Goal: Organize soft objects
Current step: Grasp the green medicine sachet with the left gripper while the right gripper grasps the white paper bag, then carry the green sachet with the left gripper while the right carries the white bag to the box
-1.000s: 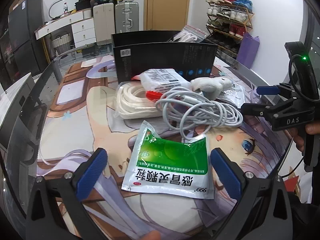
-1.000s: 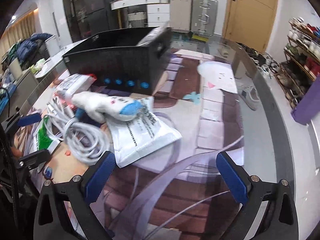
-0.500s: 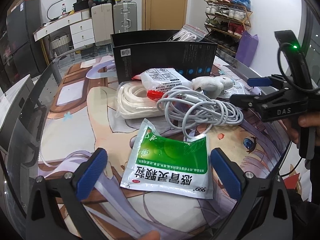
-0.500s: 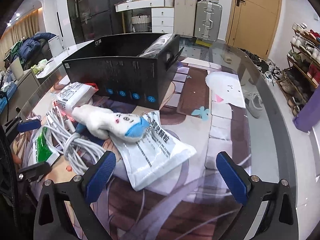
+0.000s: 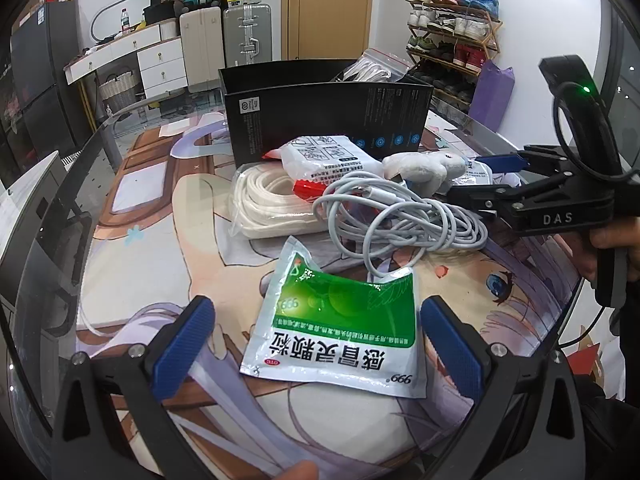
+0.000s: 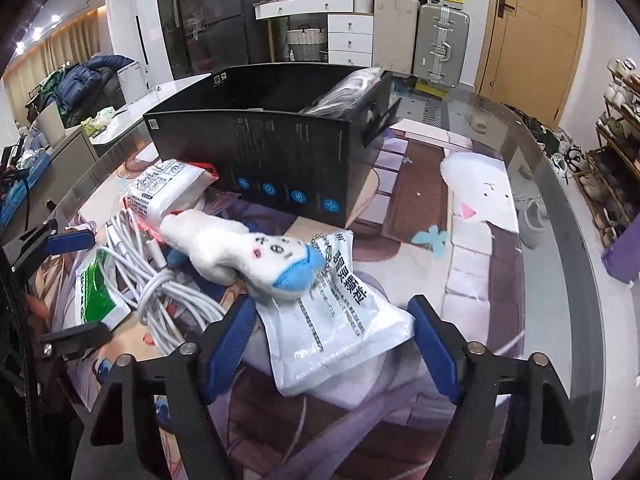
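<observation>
right tongs (image 6: pixel 332 344): tilted down, jaws just closing around white pouch (image 6: pixel 340 332), not pinching | left tongs (image 5: pixel 320 344): tilted down, spread

1 black box (image 5: pixel 328 120); 1 zip bag (image 5: pixel 374 67) in it. 1 green sachet (image 5: pixel 340 328), 1 white sachet (image 6: pixel 344 320), 1 tissue pack (image 5: pixel 328 158), 1 plush toy (image 6: pixel 244 258), 1 white cable bundle (image 5: pixel 400 220), 1 bagged white cord coil (image 5: pixel 268 208). 2 claws: left claw (image 5: pixel 320 344), right claw (image 6: pixel 332 344).
</observation>
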### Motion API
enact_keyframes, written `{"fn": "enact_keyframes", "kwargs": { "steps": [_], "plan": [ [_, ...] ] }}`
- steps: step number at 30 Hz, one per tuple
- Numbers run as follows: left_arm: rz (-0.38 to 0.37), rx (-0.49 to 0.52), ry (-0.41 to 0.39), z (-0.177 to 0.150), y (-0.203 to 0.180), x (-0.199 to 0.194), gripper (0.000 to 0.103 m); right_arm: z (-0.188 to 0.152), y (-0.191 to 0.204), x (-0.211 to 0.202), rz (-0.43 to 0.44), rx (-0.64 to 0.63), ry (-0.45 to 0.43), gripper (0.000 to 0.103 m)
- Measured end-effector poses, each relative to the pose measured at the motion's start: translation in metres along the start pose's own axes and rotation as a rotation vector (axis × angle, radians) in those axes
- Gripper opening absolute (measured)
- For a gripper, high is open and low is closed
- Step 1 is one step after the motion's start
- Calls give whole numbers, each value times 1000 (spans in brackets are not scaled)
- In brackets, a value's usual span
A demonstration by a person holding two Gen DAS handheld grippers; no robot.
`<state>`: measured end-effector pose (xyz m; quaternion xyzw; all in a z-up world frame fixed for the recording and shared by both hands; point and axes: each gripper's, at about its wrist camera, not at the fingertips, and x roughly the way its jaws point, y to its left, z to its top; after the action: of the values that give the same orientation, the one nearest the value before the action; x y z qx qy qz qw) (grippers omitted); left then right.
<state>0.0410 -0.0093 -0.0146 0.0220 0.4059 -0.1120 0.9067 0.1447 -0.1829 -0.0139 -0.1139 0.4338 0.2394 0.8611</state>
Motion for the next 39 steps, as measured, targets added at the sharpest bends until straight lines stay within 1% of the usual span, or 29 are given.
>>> {"fn": "enact_keyframes", "kwargs": {
  "steps": [7,10,13,16,19,20,21,23,24,25,29,39],
  "plan": [
    [-4,2,4,0,0,-1,103,-14,0,-14,-25,25,17,75],
    [-6,18,13,0,-1,0,103,-17,0,-16,-33,27,8,75],
    [-14,34,17,-1,-2,0,103,-14,-1,-14,-40,23,4,76],
    [-9,53,16,-3,-4,-1,101,-7,0,-8,-13,9,3,76],
    [-11,55,2,-3,-3,-4,92,-4,-1,-5,-5,3,-6,76],
    [-12,54,-2,-3,-2,-5,86,-4,-1,-5,-4,3,-9,75],
    [-13,56,-9,-3,-2,-6,80,-5,-2,-5,-5,2,-12,73],
    [-13,54,-11,-3,-1,-7,77,-8,-2,-9,-5,4,-21,66],
    [-13,56,-13,-3,-1,-8,74,-10,-3,-10,-7,3,-22,60],
    [-12,60,-16,-3,-2,-8,73,-11,-4,-12,-10,2,-24,56],
    [-16,53,-24,-3,-2,-10,67,-18,-8,-18,-25,23,-27,50],
    [-14,34,-41,-5,-1,-15,59,-40,-10,-37,-62,60,-49,45]
  ]
}}
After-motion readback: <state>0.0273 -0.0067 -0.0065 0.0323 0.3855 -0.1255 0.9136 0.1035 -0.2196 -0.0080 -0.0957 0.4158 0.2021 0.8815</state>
